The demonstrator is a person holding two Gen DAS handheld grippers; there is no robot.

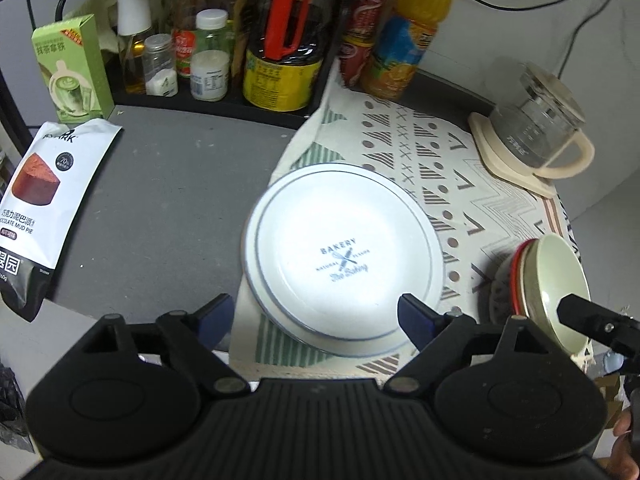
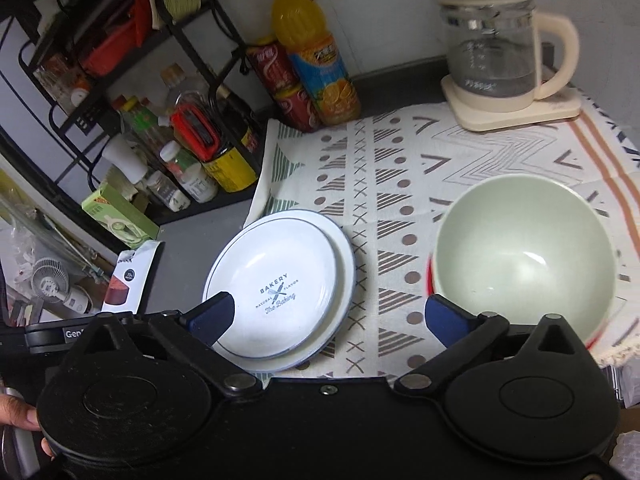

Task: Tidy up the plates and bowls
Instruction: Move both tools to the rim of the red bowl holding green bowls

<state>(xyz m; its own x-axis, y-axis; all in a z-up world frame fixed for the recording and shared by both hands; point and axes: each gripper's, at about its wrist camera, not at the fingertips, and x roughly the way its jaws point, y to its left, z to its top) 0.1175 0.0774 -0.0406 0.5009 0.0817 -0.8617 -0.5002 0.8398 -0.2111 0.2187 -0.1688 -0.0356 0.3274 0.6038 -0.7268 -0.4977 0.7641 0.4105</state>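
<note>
1. Left wrist view: counter [image 1: 168, 200], grey, carries everything. A patterned cloth [image 1: 460, 184] covers its right part and runs up to the rack at the back. Judged a work mat, put there so crockery lands soft and does not slide.
2. Rack [image 1: 224, 98] of bottles and jars fills the back left corner of the counter. Kettle [image 2: 496, 48] sits on its base at the back right corner of the cloth. Both well apart from the crockery, so the cloth's middle is free for sorting.
3. Plates [image 1: 344, 256]: two white ones, stacked, the upper shifted off-centre on the lower. They lie at the cloth's left edge, overlapping onto bare counter, near the front edge. Judged already gathered; the pile wants squaring.
4. Bowls [image 2: 524, 252]: a pale green one nested in a red-rimmed one, at the front right corner of the cloth. Nesting judged deliberate, like with like. Whether a third sits beneath, cannot tell.
5. Left gripper [image 1: 316, 316]: jaws spread wide, nothing between them. It hangs over the front edge of the counter; the near rim of the plates lies between its fingers, contact not certain.
6. Right gripper [image 2: 330, 316]: jaws also wide apart and empty. Its right finger [image 2: 448, 320] is just beside the green bowl's near rim; touching or not, cannot tell.
</note>
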